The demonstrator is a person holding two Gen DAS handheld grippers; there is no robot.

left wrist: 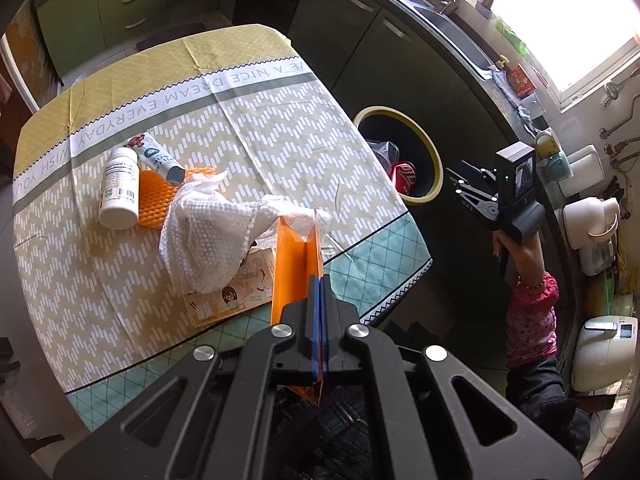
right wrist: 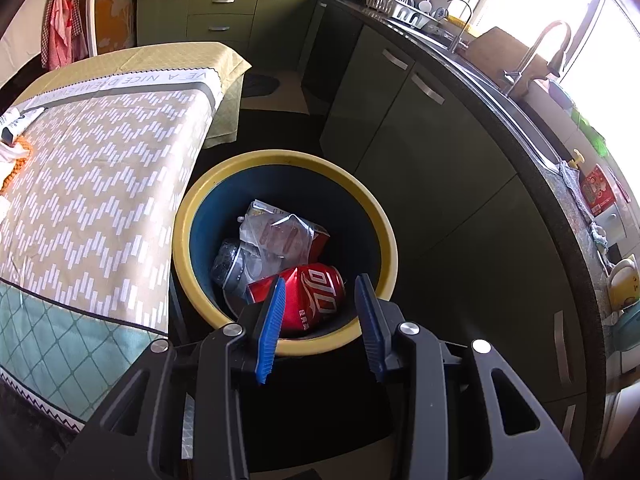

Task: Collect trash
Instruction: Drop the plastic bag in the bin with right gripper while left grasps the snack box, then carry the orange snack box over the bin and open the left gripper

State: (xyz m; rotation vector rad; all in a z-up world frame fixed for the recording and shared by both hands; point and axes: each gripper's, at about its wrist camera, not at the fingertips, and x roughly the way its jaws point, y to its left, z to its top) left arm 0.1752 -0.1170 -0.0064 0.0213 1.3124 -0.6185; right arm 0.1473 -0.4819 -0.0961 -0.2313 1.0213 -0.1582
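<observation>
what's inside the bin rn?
In the yellow-rimmed bin: a crushed red cola can, a clear plastic bag and a dark bottle-like item. Anything beneath them is covered.

Matt woven cloth with printed chevrons covers the table [left wrist: 248,128]. On it: a white bottle [left wrist: 118,190] of smooth plastic with a paper label; a glossy squeeze tube [left wrist: 158,158]; orange foam netting [left wrist: 154,200], ribbed and matt; white foam mesh sleeve [left wrist: 208,232], dimpled and soft-looking; a printed paper box [left wrist: 228,300]. The left gripper [left wrist: 320,292], matt black plastic with blue ribbed pads and bright metal pins, pinches a glossy orange packet [left wrist: 294,268]. The bin [right wrist: 192,216] has a smooth yellow rim; inside lie a shiny dented metal can [right wrist: 312,296] and crinkled clear film [right wrist: 276,236]. Cabinet fronts [right wrist: 400,128] look satin green with brushed metal handles
</observation>
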